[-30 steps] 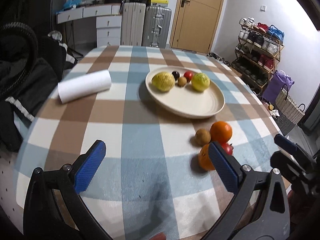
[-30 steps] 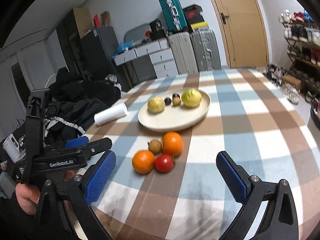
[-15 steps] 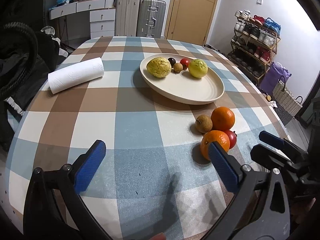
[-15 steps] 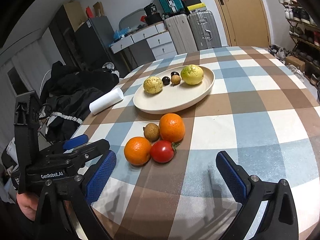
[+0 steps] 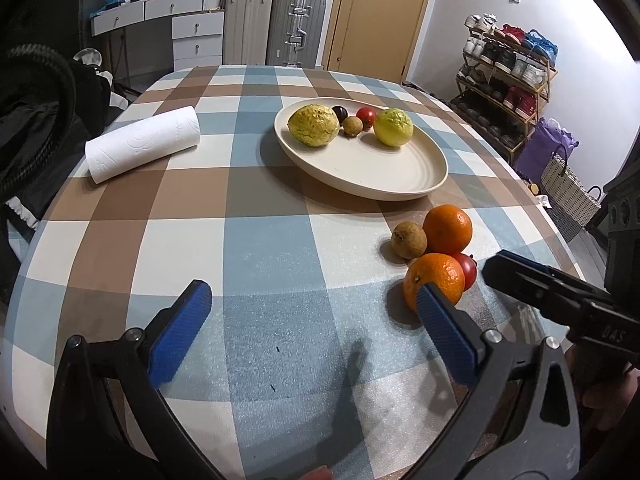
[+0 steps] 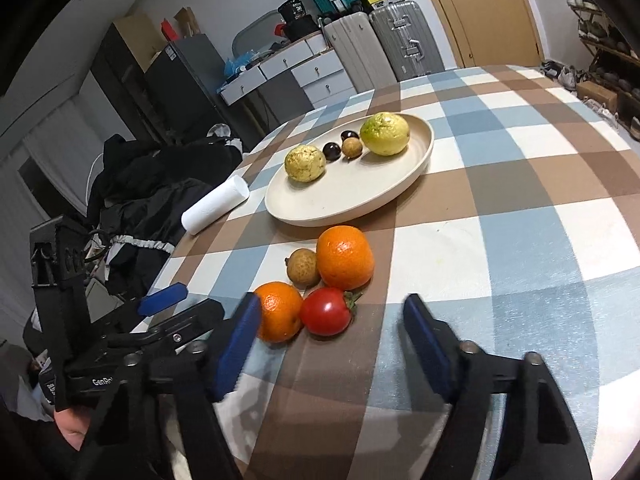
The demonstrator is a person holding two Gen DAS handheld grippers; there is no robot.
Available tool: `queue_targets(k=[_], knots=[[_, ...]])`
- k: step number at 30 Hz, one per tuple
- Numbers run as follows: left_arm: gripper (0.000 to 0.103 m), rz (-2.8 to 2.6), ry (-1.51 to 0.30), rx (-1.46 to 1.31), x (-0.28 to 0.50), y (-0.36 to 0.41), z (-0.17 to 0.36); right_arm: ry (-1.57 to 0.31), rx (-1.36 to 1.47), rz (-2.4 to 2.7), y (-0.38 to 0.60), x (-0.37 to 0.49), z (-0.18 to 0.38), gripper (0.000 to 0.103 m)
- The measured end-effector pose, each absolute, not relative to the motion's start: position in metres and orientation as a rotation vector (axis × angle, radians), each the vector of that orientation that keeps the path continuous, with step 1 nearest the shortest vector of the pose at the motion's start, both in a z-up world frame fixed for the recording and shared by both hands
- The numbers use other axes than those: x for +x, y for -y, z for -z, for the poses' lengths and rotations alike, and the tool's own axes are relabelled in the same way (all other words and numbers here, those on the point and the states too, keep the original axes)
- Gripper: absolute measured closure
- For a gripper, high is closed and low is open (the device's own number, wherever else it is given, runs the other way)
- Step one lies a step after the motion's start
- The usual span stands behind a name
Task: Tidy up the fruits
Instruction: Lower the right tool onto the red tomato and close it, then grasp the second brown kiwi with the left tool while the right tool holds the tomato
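Checked cloth in blue, brown and white covers the tabletop [image 5: 260,248]; a cream plate [image 5: 384,176] sits toward its far side, carrying two yellow-green fruits [image 5: 313,125], a small brown fruit, a dark one and a small red one; in the right wrist view that red one is hidden or reads as dark, and I cannot tell which. Loose on the cloth, near the plate, lie four fruits touching in a cluster: far orange [image 6: 345,257], brown fruit [image 6: 304,266], near orange [image 6: 279,311], tomato [image 6: 326,311]. Left tongs [image 5: 310,328] stand wide apart, holding nothing; their right pad overlaps the near orange in view, contact unclear. Right tongs [image 6: 328,344] are likewise spread and empty, just short of the tomato; the left pad is blurred. A paper roll [image 5: 142,143] lies apart at the left edge.
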State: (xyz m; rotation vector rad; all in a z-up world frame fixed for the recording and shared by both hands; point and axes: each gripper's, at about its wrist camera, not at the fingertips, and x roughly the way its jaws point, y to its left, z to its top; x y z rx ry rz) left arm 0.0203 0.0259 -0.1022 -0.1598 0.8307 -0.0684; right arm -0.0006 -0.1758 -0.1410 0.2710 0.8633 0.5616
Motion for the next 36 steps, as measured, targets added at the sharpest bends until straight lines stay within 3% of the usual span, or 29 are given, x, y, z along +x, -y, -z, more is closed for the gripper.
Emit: queue_targets(k=[4,7,20,25,36], knots=[[0.001,0.073,-0.839,-0.156,0.023,-0.026,0.105,-0.872,0.288,-0.572,0.175,0.001,0.144,0.039],[0.001,0.084,-0.839,-0.166,0.024,-0.027,0.106,-0.886,0.290,-0.558,0.175,0.003,0.146,0.049],[0.001,0.105,-0.852,-0.202,0.031,-0.031,0.109,-0.928,0.291,-0.567,0.170,0.007,0.153,0.062],[0.001,0.110,-0.849,-0.202,0.031,-0.030,0.108,-0.918,0.268,-0.586,0.164,0.004,0.154,0.073],[0.001,0.123,-0.852,-0.215,0.035,-0.033,0.103,-0.888,0.281,-0.581,0.172,-0.001,0.154,0.074]])
